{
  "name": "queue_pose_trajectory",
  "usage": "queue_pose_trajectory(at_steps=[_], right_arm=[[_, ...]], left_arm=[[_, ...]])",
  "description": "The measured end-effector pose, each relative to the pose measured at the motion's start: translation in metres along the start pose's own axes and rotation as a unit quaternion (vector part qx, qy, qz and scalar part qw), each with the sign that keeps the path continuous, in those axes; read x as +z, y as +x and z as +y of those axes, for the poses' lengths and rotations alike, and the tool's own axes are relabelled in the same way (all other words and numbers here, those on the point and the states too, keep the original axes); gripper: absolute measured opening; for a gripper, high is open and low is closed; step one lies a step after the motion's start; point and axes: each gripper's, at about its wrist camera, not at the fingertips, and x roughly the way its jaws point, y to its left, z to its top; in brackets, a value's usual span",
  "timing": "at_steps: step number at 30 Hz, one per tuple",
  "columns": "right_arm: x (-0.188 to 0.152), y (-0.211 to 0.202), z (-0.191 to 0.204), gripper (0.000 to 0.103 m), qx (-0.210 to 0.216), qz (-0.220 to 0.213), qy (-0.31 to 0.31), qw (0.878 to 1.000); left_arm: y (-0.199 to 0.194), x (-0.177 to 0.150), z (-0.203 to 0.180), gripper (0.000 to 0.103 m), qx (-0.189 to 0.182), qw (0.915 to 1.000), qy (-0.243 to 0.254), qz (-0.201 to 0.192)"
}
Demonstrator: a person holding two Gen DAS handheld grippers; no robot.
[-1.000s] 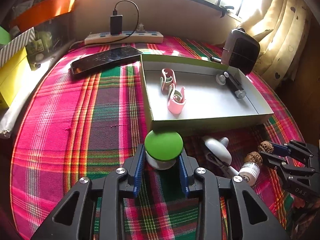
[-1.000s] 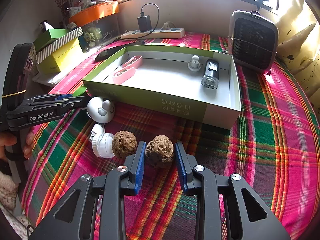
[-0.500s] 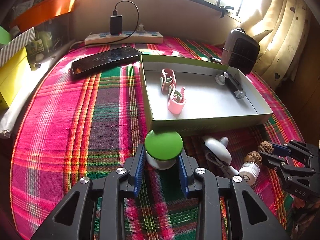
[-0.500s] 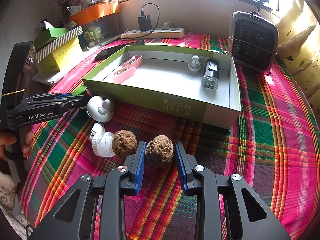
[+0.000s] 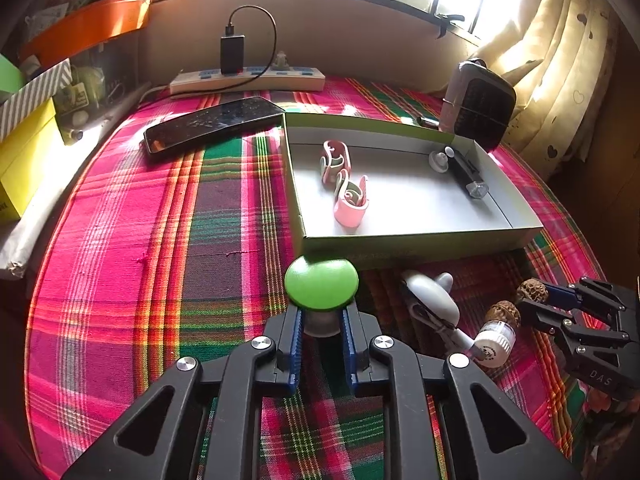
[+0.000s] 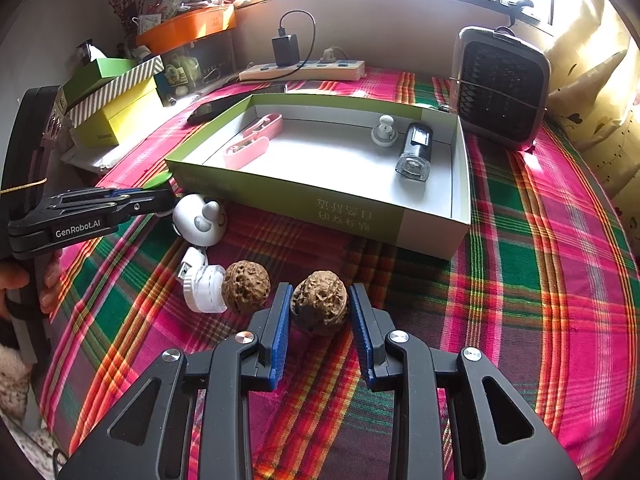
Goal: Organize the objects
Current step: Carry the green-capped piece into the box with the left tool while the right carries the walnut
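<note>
Left gripper [image 5: 320, 326]: jaws brought together on the white stem under the green cap of the knob [image 5: 321, 283], blue pads [image 5: 295, 330] pressed to both sides; knob on the plaid cloth [image 5: 160, 240], just before the near wall of the box [image 5: 400, 242].

Right gripper [image 6: 320, 312]: jaws partly apart, astride the walnut [image 6: 319, 303]; left pad near or against the shell, a sliver of gap at the right pad [image 6: 359, 312]; contact not certain. Walnut resting on the cloth, before the box.

Second walnut [image 6: 245, 287] just left, touching a white bottle [image 6: 203, 288]; white gadget [image 6: 199, 219] beyond, near the box.

In the box: two pink clips [image 5: 344, 184], a small white knob [image 6: 384, 131], a black lamp [image 6: 415, 151].
</note>
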Motion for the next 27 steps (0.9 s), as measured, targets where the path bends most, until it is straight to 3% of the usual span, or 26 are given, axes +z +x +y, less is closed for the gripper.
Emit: queue_pose_trajectory(at_steps=[13, 27], right_arm=[[0.004, -0.01, 0.005, 0.03, -0.002, -0.011, -0.001, 1.0], [0.023, -0.024, -0.001, 0.03, -0.01, -0.036, 0.0, 0.999]], left_arm=[[-0.015, -0.003, 0.004, 0.015, 0.003, 1.0, -0.001, -0.009], [-0.036, 0.016, -0.004, 0.015, -0.006, 0.9993, 0.014, -0.033]])
